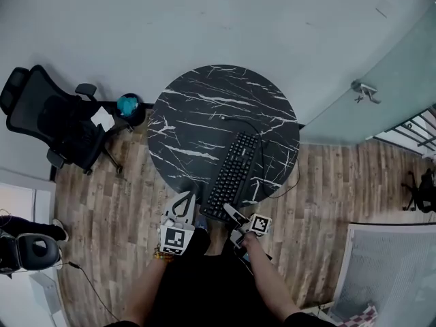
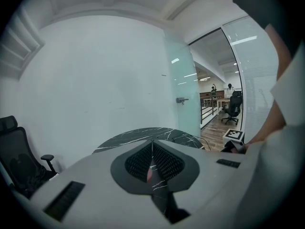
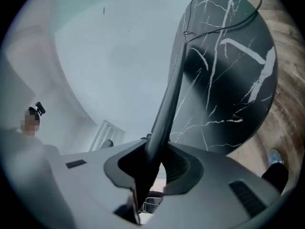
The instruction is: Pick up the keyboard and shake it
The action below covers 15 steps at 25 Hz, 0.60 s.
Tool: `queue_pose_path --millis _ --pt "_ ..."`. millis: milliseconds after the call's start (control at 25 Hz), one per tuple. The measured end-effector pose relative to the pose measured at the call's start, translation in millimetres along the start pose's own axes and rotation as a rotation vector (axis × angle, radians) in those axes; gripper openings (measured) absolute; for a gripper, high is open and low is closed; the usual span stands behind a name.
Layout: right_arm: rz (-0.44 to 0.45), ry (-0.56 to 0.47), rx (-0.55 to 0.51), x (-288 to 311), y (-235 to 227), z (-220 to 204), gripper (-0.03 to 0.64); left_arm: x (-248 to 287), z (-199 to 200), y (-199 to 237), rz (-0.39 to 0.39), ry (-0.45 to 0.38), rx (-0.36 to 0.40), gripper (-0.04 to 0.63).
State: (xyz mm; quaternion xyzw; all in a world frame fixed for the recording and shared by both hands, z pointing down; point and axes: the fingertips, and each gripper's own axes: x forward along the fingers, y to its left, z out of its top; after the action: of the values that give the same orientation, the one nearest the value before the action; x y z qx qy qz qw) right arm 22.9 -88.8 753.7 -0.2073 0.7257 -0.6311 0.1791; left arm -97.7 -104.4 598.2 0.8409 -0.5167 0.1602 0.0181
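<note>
Keyboard (image 1: 235, 176) is pinched at its end nearest the table (image 1: 197, 107) rim by right gripper (image 1: 230, 214); left gripper (image 1: 183, 201), pressed together, hangs beside that rim.

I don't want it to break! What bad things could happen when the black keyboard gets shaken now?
1. The right gripper pinches the black keyboard at its near end only. The long rest sticks out, so shaking might twist it loose and drop it onto the round black marble table.
2. Its thin black cable trails across the table and could snag or pull tight.
3. The left gripper is shut and empty, so it gives no support.
</note>
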Motion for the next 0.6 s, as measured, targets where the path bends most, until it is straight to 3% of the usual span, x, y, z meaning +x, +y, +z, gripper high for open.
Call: queue_pose_path --millis 320,440,520,600 --pt "0.003 0.034 -0.215 -4.1 48.6 15.5 0.095 4.7 13.0 6.6 0.001 -0.046 -0.015 0.02" --pt "0.028 0.039 -0.254 -10.5 75.1 19.8 0.097 7.2 22.3 14.7 -0.025 -0.085 -0.111 0.02" --pt "0.058 0.049 -0.287 -15.2 97.1 22.7 0.097 19.4 29.3 17.7 -0.124 -0.089 -0.21 0.02" --pt "0.081 0.076 -0.336 -20.7 113.4 25.2 0.097 39.3 42.9 14.9 -0.292 -0.099 -0.282 0.046"
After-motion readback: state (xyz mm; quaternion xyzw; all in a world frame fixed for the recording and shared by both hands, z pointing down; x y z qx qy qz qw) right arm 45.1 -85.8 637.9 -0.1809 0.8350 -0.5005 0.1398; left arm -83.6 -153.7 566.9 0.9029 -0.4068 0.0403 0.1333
